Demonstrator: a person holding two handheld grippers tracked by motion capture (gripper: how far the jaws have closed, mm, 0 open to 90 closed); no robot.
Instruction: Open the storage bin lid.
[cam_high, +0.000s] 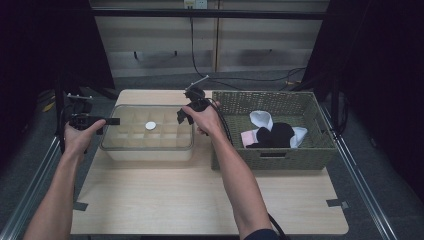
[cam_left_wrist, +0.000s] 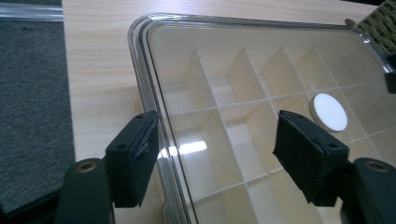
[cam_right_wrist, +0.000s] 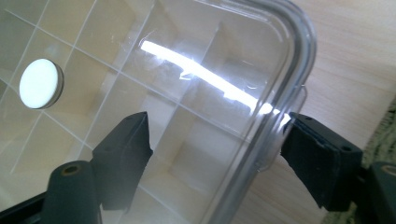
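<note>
A clear plastic box (cam_high: 146, 134) with a see-through lid (cam_left_wrist: 261, 70) stands at the back left of the wooden table (cam_high: 200, 200). Inside are several square compartments, and a white disc (cam_high: 150, 125) sits at the lid's middle. My left gripper (cam_high: 111, 121) is at the box's left end, open, its jaws astride the lid's rim (cam_left_wrist: 217, 140). My right gripper (cam_high: 181, 116) is at the box's right end, open too, one jaw over the lid (cam_right_wrist: 187, 42) and the other just outside its rounded edge (cam_right_wrist: 217, 140). The disc (cam_right_wrist: 40, 83) lies beyond it.
A woven basket (cam_high: 265, 100) stands right of the box, close to my right hand. It holds a white sock (cam_high: 261, 119), a black one (cam_high: 277, 135) and a pink one (cam_high: 248, 137). Bare tabletop stretches in front of both. Metal rails run along the table's sides.
</note>
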